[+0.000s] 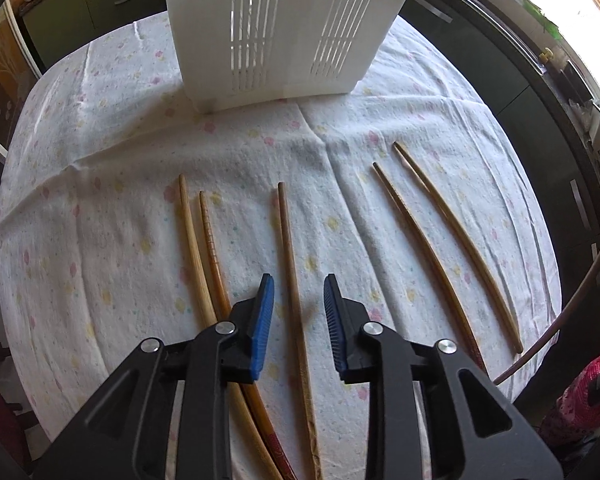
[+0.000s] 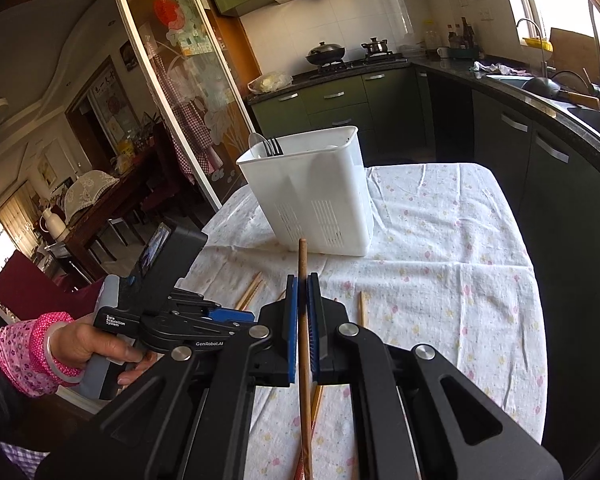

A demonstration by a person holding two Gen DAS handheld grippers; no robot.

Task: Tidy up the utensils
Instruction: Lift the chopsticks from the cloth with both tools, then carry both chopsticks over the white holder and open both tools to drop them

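Note:
Several wooden chopsticks lie on the flowered tablecloth [image 1: 100, 160]. In the left wrist view my left gripper [image 1: 299, 286] is open, low over the cloth, its blue pads on either side of one brown chopstick [image 1: 290, 248]. Two chopsticks [image 1: 198, 248] lie to its left and two more [image 1: 440, 240] to its right. A white slotted utensil holder [image 1: 276, 32] stands at the back. In the right wrist view my right gripper [image 2: 302, 284] is shut on a brown chopstick [image 2: 302, 264], held above the table and pointing toward the holder [image 2: 312, 196], which has a fork and a spoon [image 2: 266, 146] in it.
The left gripper's body and the hand holding it [image 2: 100, 344] show at the left of the right wrist view. Dark kitchen cabinets [image 2: 540, 168] and a counter with a sink run along the right. A glass sliding door [image 2: 180, 80] stands behind the table at left.

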